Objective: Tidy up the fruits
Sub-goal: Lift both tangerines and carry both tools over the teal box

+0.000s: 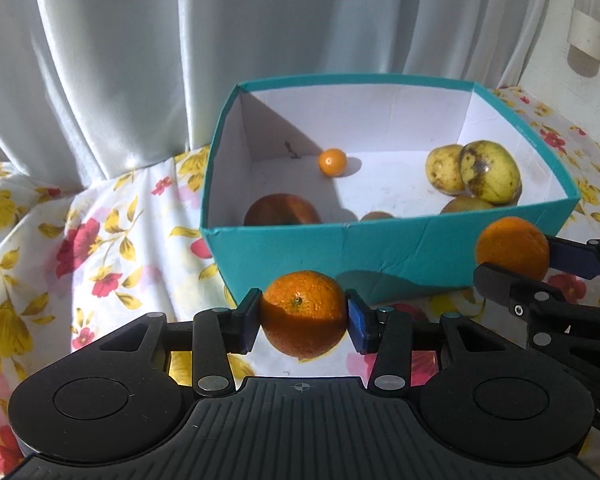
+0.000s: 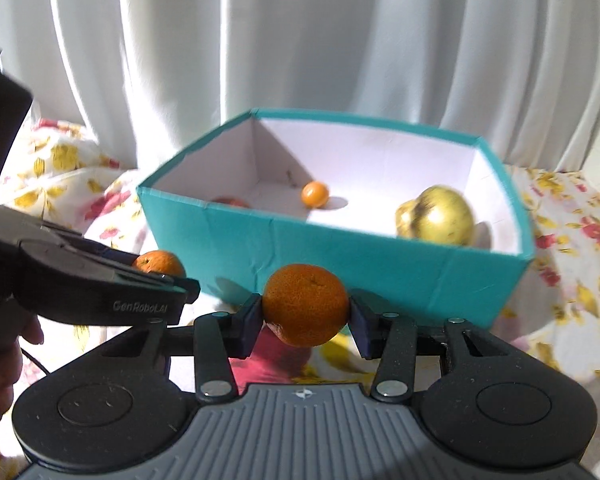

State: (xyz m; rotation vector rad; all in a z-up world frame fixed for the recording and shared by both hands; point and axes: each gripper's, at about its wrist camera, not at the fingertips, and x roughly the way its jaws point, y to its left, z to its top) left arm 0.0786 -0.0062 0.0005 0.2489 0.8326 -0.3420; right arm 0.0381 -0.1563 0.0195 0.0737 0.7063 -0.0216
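While each gripper pinches its own orange — left gripper (image 1: 303, 320) on one orange (image 1: 303, 312), right gripper (image 2: 305, 314) on the other orange (image 2: 305, 304) — both hang just before the teal box's (image 1: 380, 252) near wall, so the drop lies forward and over the rim. Only the left wrist view shows the apple (image 1: 282, 210) tucked inside that wall.
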